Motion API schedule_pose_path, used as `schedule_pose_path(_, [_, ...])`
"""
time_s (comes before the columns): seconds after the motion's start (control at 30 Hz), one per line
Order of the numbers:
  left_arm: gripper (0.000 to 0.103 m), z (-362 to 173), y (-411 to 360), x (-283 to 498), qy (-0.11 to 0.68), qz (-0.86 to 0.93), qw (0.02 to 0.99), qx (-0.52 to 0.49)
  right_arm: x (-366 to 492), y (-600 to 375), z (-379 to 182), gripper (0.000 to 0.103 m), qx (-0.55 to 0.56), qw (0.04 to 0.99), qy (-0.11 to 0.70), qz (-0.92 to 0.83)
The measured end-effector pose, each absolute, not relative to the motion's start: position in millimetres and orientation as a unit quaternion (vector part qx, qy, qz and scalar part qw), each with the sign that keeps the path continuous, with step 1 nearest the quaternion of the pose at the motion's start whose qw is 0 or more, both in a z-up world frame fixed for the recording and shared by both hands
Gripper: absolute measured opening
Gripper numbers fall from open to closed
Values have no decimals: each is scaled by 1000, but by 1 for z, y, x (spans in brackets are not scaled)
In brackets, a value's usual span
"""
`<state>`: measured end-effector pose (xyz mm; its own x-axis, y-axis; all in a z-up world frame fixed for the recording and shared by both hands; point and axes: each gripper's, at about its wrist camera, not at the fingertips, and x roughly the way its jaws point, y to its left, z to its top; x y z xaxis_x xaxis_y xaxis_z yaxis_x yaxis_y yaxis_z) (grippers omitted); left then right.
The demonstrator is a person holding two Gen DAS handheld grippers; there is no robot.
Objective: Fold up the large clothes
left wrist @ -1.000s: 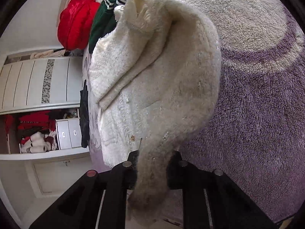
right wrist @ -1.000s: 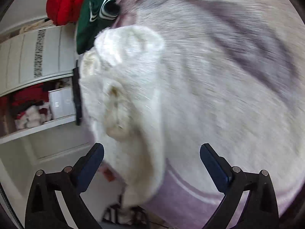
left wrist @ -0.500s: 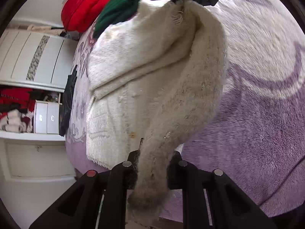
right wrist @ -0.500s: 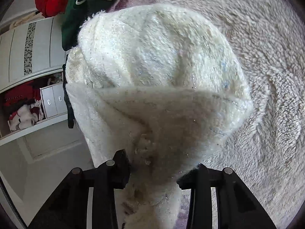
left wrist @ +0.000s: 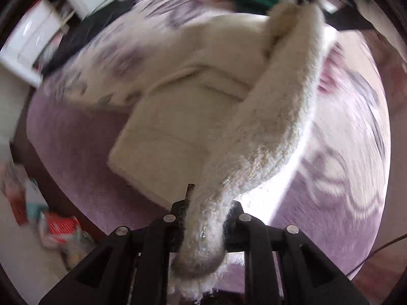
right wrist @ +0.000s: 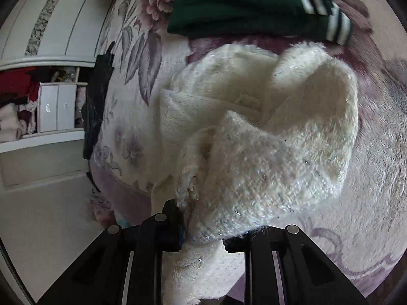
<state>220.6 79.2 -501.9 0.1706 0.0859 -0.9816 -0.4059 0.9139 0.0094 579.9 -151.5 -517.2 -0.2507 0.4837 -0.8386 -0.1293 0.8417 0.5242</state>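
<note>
The left gripper (left wrist: 203, 226) is clamped on a fuzzy cream-white knitted sweater (left wrist: 193, 96), pinching a rolled band of its fabric that runs away from the jaws toward the far side of the purple floral plush blanket (left wrist: 343, 178) covering the bed. The right gripper (right wrist: 203, 236) is likewise clenched on the same sweater, with a thick bunch of knit bulging up over its jaws. The body of the sweater lies near the blanket's left edge, where the cover drops toward the floor; the lifted part arches above it.

This looks like a fold being carried across. To do it well, both grips should travel level and together, so the held edge stays taut between them and does not twist. The knit is thick and springy, so it will likely slump; lay it down low and flat before letting go. The left-wrist view is blurred, so the exact edge alignment cannot be judged.

A dark green garment with white stripes (right wrist: 249, 2) lies just beyond the sweater; keep the fold short of it.
</note>
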Motion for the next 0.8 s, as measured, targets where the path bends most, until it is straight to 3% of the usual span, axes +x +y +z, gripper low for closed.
schedule_pose_path(0.23, [25,-586,214,227,639,153,707,-263,587,33,-569,25,28,599,777,189])
schedule_pose_path(0.33, [35,-609,247,218,637,119,689,-325,588,65,-595,41,24,587,790,174])
schedule_pose_path(0.4, [37,-612,265,203,625,108,688,-354,591,76,-597,62,43,577,794,186])
schedule_pose_path(0.43, [44,-612,272,194,622,111,686,-360,592,79,-595,64,53,571,795,200])
schedule_pose_path(0.57, [55,-617,305,155,608,122,669,-410,592,67,-573,66,59,572,783,237])
schedule_pose_path(0.8, [54,-605,297,175,590,69,684,-422,533,-28,-546,77,96,595,762,238])
